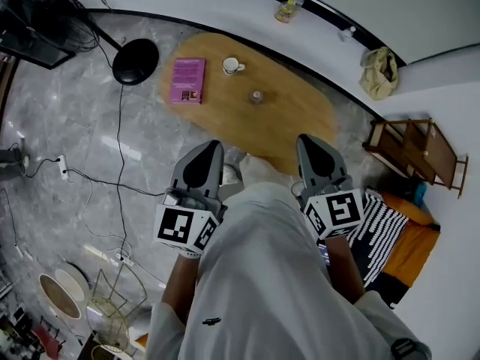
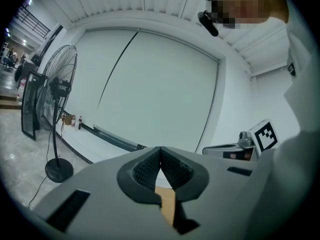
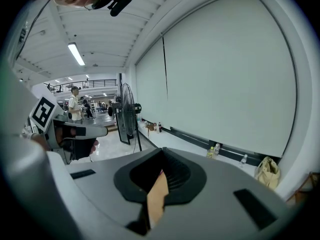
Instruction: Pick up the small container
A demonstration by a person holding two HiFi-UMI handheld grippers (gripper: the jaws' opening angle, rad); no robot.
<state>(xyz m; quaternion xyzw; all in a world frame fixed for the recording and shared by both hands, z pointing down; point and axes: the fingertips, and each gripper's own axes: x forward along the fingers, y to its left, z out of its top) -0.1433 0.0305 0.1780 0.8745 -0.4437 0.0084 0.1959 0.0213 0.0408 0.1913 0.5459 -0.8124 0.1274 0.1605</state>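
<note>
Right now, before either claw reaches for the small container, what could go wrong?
The left claw and right claw are both shut; if neither opens in time, it may knock the small container along the table. The mug stands near it and could be bumped. A cable on the floor could catch a foot.

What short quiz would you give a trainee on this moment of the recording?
1. True or false: the left tongs and right tongs are both shut, holding nothing.
2. Which lies at the wooden table's left end in the head view? A purple book; B bag; C bottle.
3. Which thing stands nearest the small container?
Key: 1 true; 2 A; 3 the white mug.
</note>
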